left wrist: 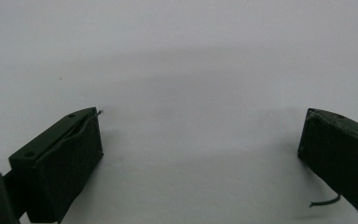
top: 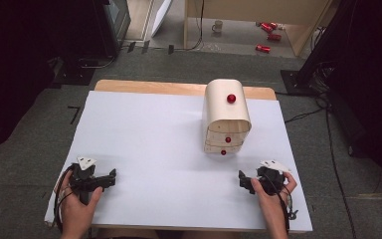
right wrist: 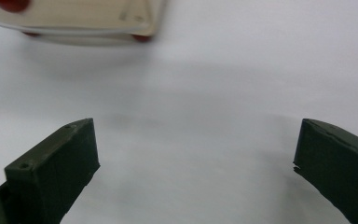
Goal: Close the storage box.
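A small pale wooden drawer chest (top: 226,117) with red knobs (top: 231,98) stands on the white table (top: 154,144), right of centre toward the back. My left gripper (top: 110,178) rests near the front left corner, held in a hand, jaws wide open (left wrist: 200,135) over bare white surface. At the front right my right gripper (top: 242,181) is also held in a hand and open (right wrist: 196,144), nothing between its jaws. The chest's lower edge (right wrist: 74,21) shows blurred at the top left of the right gripper view.
The white sheet covers a wooden tabletop whose back edge (top: 179,88) shows. Beyond it on the floor are a mug (top: 218,26), red cans (top: 268,35) and dark equipment stands (top: 318,59).
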Demonstrator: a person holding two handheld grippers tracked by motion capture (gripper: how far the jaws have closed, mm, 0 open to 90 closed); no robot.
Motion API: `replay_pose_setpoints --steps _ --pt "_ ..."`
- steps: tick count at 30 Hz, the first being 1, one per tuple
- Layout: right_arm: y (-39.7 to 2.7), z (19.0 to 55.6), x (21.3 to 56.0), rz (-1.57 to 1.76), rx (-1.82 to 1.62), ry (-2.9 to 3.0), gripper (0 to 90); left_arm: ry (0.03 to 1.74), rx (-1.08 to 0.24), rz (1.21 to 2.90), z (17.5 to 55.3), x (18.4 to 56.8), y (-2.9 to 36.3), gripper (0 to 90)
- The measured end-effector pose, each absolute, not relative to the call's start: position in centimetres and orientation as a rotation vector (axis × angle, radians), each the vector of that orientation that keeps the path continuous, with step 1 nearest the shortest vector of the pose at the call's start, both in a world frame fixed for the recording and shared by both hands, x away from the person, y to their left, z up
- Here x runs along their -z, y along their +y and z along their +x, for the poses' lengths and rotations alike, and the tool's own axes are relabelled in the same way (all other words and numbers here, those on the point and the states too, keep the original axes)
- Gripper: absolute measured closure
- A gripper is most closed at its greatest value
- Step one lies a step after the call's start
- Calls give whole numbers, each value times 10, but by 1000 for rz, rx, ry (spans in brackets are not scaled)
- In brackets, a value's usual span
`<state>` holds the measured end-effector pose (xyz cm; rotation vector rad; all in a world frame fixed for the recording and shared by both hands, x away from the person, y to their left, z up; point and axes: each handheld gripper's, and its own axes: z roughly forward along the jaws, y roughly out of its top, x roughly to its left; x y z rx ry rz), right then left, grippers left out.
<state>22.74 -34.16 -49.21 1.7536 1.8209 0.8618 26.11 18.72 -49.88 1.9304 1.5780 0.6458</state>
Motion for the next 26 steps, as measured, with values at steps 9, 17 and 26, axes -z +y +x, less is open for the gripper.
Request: replay_pose_setpoints --steps 9,17,26 --pt "-370 210 502 1730 -824 1840 0 1578 -646 1931 261 499 187 0" --pt "-367 207 505 1688 -798 1855 0 1578 -646 1931 261 499 187 0" --pt "-366 206 505 1682 -794 1851 0 1577 -647 1930 261 499 187 0"
